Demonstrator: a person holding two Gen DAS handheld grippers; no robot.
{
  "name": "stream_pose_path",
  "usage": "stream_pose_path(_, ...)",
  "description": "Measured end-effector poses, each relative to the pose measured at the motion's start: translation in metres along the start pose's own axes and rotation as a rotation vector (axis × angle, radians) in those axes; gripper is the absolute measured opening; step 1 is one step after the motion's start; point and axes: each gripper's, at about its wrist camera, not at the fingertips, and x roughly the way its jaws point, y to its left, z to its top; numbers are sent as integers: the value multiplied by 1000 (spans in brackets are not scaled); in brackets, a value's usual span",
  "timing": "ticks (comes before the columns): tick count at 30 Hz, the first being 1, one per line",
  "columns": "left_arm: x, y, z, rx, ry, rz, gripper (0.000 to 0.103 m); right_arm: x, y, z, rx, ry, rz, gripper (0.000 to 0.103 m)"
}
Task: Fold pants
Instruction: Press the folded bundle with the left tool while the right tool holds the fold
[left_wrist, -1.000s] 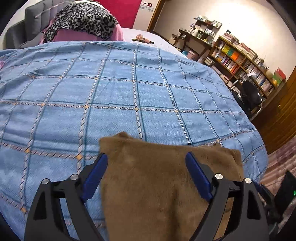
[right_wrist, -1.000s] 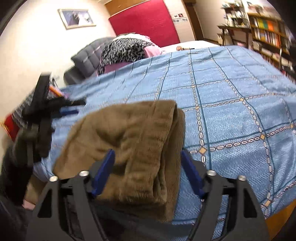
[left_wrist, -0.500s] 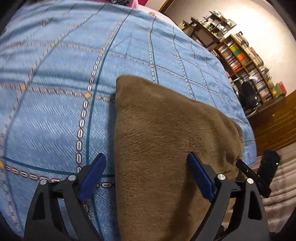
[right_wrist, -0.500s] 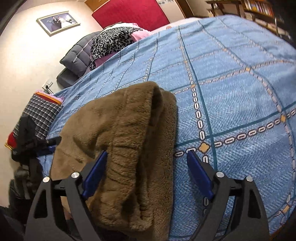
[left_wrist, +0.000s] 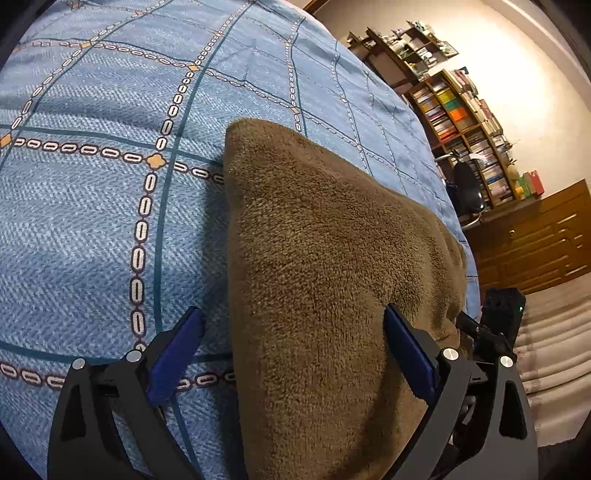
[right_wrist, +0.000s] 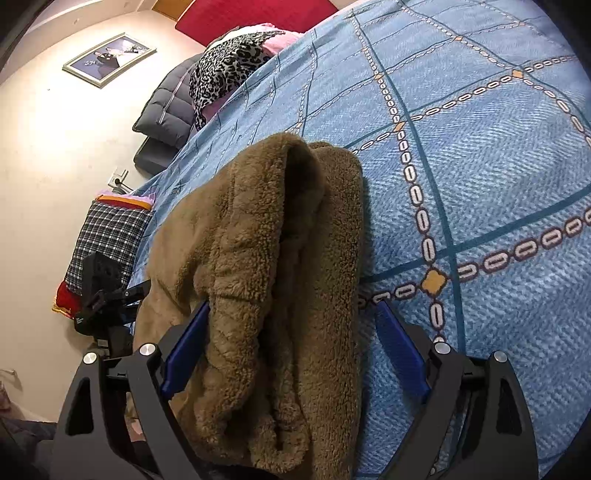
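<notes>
Brown fleece pants (left_wrist: 325, 280) lying lengthwise between the wide-open jaws, just opened, of left gripper (left_wrist: 295, 350) and right gripper (right_wrist: 291, 343), neither gripping.

Pants (left_wrist: 325, 266): one brown fleece pair is being counted, folded on the bed.
Bed (left_wrist: 92, 206): one is being seen, under one blue patterned cover.
Tools: two are being counted, left tool (left_wrist: 291, 354) and right tool (right_wrist: 295, 343).
Framed picture (right_wrist: 109, 59): one.
Bookshelf (left_wrist: 469, 125): one.
Checked pillow (right_wrist: 107, 240): one.
</notes>
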Motion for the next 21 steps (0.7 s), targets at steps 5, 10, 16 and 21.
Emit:
stream_pose_path(5, 4, -13, -2, 57, 57, -56, 94, 11, 14, 3, -44, 38, -13, 89)
stream_pose_path(10, 10, -19, -6, 110, 71, -35, 93, 16, 17, 5, -49, 45, -20, 87)
stream_pose_path(16, 13, -16, -7, 92, 57, -73, 82, 16, 14, 5, -39, 47, -2, 75)
stream_pose_path(21, 7, -20, -12, 75, 14, -69, 72, 15, 16, 3, -36, 34, 15, 63)
